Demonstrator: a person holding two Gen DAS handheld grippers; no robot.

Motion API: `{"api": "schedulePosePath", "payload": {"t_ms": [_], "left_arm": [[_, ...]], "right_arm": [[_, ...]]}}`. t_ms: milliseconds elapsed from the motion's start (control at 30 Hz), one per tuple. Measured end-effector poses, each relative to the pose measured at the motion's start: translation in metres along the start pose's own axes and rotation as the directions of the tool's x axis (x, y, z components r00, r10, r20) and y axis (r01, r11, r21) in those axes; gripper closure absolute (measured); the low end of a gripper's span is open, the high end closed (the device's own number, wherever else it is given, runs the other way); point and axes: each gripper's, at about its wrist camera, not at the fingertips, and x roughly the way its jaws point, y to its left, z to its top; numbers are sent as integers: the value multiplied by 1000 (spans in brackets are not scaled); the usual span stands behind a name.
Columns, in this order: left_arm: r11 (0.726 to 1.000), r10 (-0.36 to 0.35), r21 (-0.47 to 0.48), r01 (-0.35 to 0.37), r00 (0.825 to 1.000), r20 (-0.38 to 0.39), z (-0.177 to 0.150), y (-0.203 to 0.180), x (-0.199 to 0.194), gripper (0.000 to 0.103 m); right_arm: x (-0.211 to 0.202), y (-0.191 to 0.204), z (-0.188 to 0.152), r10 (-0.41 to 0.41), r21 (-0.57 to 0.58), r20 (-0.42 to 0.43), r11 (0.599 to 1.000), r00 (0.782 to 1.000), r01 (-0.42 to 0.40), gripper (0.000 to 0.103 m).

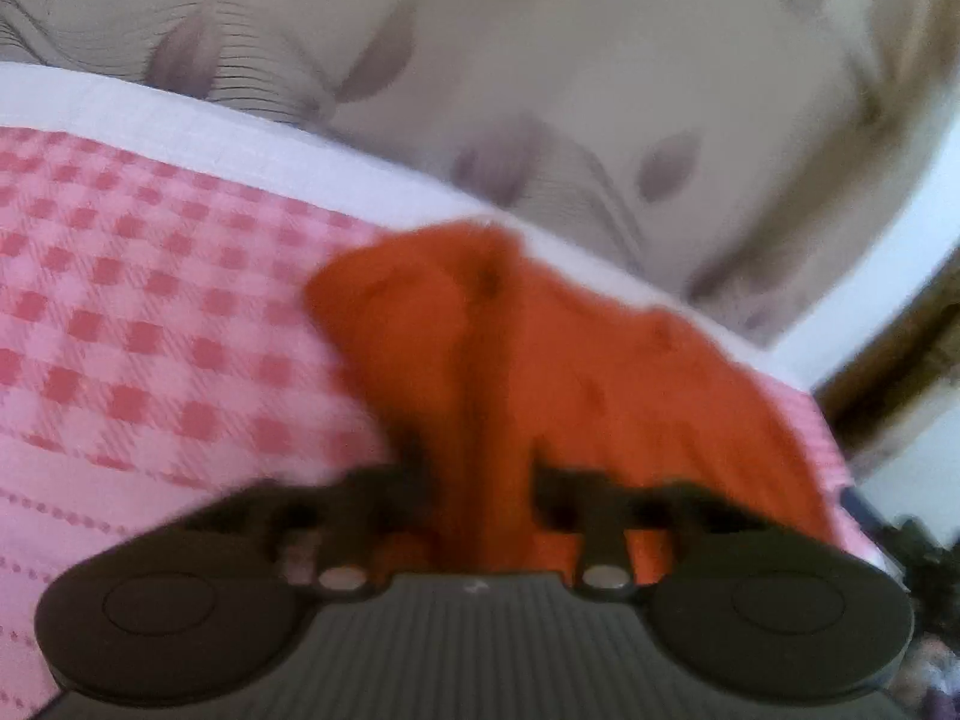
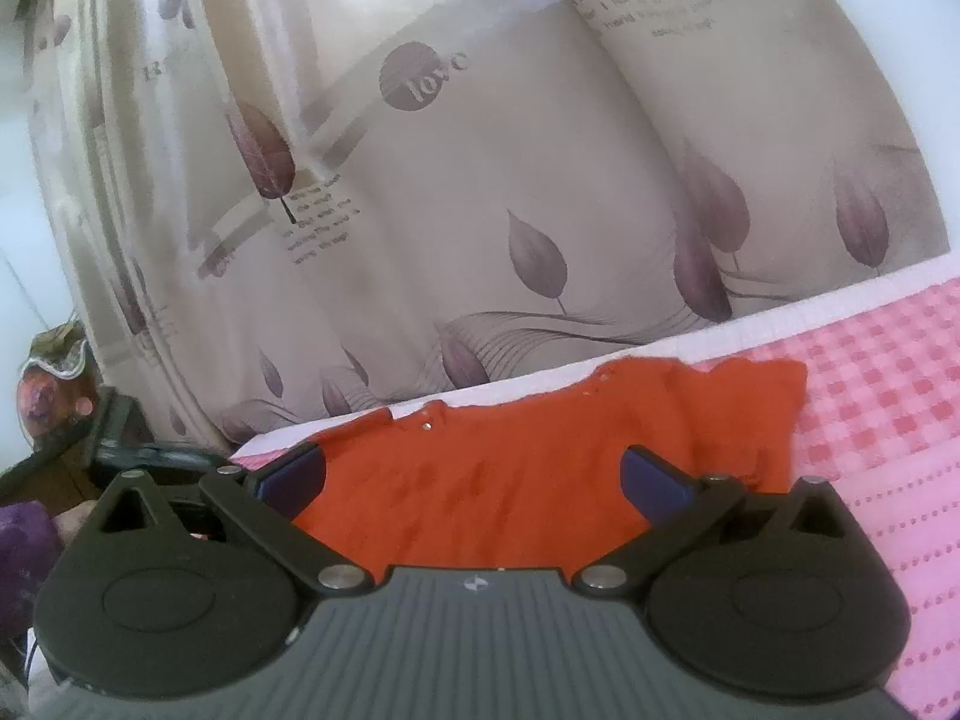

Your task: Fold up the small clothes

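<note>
A small orange garment [image 1: 540, 360] lies on a pink checked cloth [image 1: 150, 312] near its far edge. In the blurred left wrist view my left gripper [image 1: 480, 468] is shut on a bunched fold of the garment, which rises between the fingers. In the right wrist view the garment [image 2: 510, 456] lies spread flat with small buttons near its far edge. My right gripper [image 2: 474, 474] is open, its blue-padded fingers [image 2: 654, 486] wide apart just above the garment's near part.
A beige curtain [image 2: 480, 180] with purple leaf prints hangs right behind the surface's white far edge [image 2: 780, 312]. Dark cluttered objects [image 2: 72, 420] stand at the left of the right wrist view. Pink cloth stretches to the right [image 2: 900, 420].
</note>
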Motion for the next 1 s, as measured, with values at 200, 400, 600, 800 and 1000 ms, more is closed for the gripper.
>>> {"api": "schedulePosePath", "payload": {"t_ms": [200, 400, 600, 800, 1000], "left_arm": [[1000, -2, -27, 4, 997, 79, -10, -7, -5, 86], [997, 2, -74, 9, 990, 143, -1, -58, -14, 86], [998, -63, -18, 66, 988, 144, 3, -160, 2, 86], [996, -88, 19, 87, 994, 63, -36, -236, 66, 86], [991, -125, 60, 120, 989, 78, -74, -249, 96, 61]], "right_arm": [[-1, -4, 2, 14, 27, 7, 1000, 1000, -14, 0], [-6, -36, 7, 42, 227, 28, 973, 999, -47, 0], [-33, -73, 6, 83, 431, 157, 891, 984, -143, 0], [-52, -99, -4, 91, 512, 203, 839, 975, -185, 0], [-61, -135, -25, 57, 661, 293, 709, 955, -245, 0]]}}
